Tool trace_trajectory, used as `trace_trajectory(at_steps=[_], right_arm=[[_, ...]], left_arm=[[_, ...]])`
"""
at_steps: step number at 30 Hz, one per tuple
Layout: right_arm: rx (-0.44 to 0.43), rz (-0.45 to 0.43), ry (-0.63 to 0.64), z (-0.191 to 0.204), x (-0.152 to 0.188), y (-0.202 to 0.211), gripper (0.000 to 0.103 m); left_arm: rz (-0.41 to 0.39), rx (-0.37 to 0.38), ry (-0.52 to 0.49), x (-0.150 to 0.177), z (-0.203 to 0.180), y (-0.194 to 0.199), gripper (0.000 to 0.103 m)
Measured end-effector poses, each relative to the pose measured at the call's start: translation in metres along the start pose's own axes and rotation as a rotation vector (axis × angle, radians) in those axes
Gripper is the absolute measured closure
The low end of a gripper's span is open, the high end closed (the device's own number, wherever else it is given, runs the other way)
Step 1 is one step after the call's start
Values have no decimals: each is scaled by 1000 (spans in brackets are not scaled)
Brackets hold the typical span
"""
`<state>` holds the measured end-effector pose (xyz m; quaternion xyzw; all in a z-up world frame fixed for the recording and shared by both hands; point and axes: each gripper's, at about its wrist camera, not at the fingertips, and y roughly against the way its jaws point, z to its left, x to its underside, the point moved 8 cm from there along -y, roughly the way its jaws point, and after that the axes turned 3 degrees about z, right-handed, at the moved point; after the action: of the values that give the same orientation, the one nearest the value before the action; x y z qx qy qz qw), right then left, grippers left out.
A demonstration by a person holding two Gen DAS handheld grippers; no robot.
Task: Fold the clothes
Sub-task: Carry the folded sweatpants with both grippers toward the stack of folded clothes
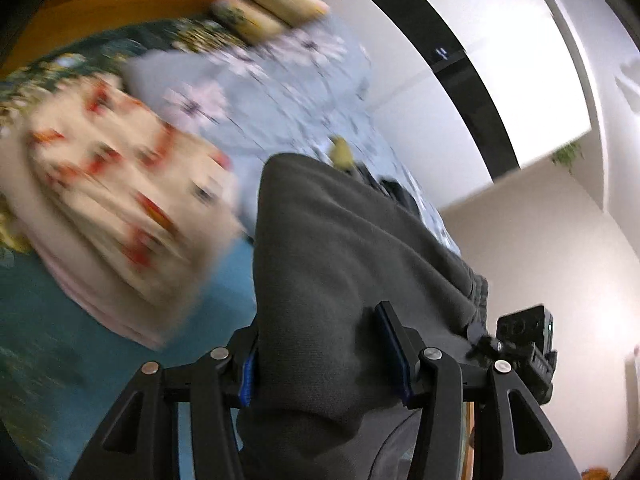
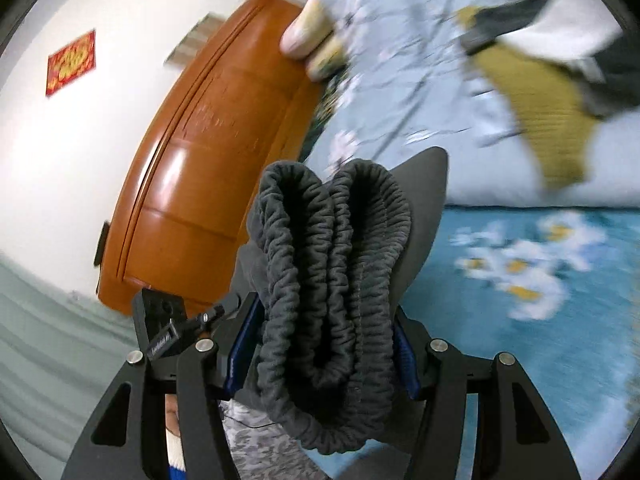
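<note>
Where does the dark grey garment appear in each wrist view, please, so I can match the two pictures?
Left wrist: the dark grey garment fills the lower centre, clamped in the left gripper, smooth cloth running up and away.
Right wrist: the garment's gathered waistband sits at lower centre, bunched in the right gripper.
Shared landmark: the pale blue flowered quilt behind it.
</note>
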<state>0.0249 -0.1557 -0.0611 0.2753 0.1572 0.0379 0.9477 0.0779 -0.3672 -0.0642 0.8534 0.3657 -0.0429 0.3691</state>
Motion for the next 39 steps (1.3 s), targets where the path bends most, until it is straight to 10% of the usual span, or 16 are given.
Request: trace_trajectory(at_steps=[10,18,26,39], right_arm=[[-26,145,26,65,-35,-168,42],[-24,114,32,59,-46,-219,42],[25,121,-51,20,-43,-244,42],[148,106,112,30,-59,-188,40]], left_arm=[[-30,-141,12,-121,106,49,49],[-72,-173,31,-176,159,33,49],[-71,-224,110,-172,203,3,49],[-207,-319,-72,-141,155,79,47]])
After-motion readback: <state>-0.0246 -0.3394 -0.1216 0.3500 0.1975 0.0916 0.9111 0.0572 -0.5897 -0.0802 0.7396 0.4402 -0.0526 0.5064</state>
